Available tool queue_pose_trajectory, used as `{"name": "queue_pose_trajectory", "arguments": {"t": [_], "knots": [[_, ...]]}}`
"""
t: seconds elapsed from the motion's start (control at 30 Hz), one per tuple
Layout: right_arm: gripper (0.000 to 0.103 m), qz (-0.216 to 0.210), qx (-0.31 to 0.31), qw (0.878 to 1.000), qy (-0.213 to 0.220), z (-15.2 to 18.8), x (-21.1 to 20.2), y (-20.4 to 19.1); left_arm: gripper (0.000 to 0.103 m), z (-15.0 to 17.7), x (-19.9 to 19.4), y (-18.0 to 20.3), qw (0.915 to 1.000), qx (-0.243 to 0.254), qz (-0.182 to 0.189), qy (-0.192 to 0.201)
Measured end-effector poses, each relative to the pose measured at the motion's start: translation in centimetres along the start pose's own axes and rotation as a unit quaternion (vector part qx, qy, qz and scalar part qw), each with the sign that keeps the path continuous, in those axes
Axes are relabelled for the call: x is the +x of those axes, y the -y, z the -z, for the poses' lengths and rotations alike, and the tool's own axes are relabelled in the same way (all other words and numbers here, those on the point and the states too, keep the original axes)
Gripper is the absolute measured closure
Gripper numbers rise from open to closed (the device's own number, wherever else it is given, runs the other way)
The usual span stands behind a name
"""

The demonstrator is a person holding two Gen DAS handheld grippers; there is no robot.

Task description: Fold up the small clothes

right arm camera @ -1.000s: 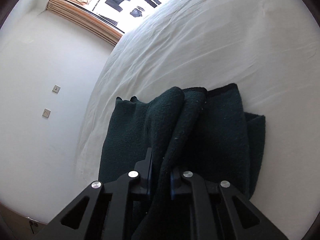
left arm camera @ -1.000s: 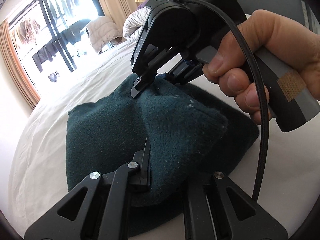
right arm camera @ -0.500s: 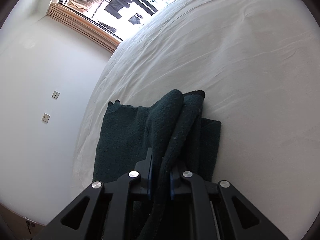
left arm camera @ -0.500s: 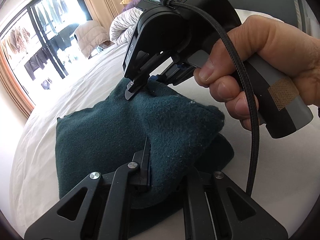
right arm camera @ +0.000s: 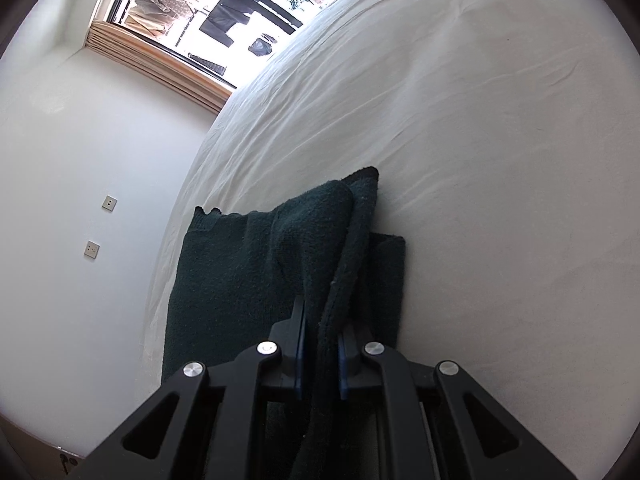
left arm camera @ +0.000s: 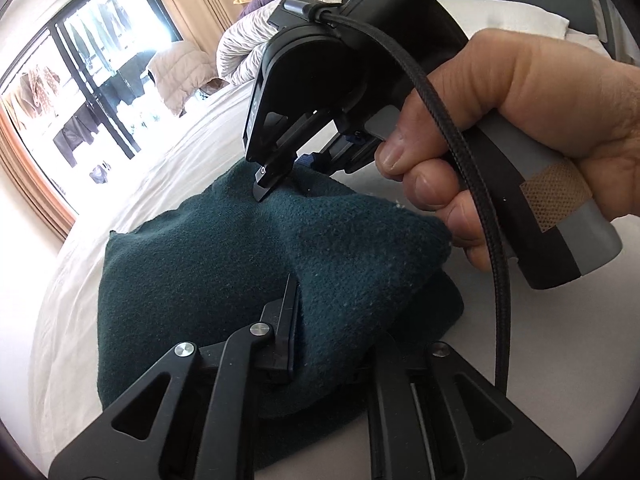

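Left wrist view: both sets of jaws grip one raised edge of the dark green cloth (left arm camera: 208, 264) lying on the bed (right arm camera: 460, 120). The right gripper (left arm camera: 276, 184) pinches the far end, the left gripper (left arm camera: 328, 336) the near end. The fold looks mid-carry; next, lay the edge flat, aligned, then release.

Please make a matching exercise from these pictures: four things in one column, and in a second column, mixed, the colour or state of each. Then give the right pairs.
Things:
1. cloth
2. bed sheet
3. right tool
4. cable

Colour or state:
A. white, lightly wrinkled
B. black, braided, running past the hand
C. dark green, partly folded over itself
D. shut on a raised fold of fabric

Pairs: 1-C, 2-A, 3-D, 4-B
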State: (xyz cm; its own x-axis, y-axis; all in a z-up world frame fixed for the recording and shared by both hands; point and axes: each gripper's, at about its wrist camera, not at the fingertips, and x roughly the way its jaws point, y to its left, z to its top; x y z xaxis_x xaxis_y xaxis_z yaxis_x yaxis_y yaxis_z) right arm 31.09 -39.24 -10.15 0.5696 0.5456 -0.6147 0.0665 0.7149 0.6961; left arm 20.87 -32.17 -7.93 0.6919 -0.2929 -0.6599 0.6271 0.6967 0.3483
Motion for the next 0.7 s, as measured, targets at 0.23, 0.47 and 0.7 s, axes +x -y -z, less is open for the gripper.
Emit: {"name": "queue_pose_trajectory", "arguments": {"t": [0.23, 0.47, 0.7], "knots": [[0.075, 0.028, 0.009, 0.998, 0.047, 0.6, -3.0, -0.6, 0.027, 0.9, -5.8, -1.6, 0.9966, -0.059, 0.057, 0.01], [0.074, 0.006, -0.03, 0.997, 0.074, 4.1, -7.7, -3.9, 0.027, 3.3, -9.6, -9.1, 0.9884, -0.13, 0.059, 0.052], [0.075, 0.008, -0.062, 0.998, 0.012, 9.6, -4.9, -5.5, 0.048, 4.0, -3.9, -15.6, 0.9838, -0.176, 0.035, -0.009]]}}
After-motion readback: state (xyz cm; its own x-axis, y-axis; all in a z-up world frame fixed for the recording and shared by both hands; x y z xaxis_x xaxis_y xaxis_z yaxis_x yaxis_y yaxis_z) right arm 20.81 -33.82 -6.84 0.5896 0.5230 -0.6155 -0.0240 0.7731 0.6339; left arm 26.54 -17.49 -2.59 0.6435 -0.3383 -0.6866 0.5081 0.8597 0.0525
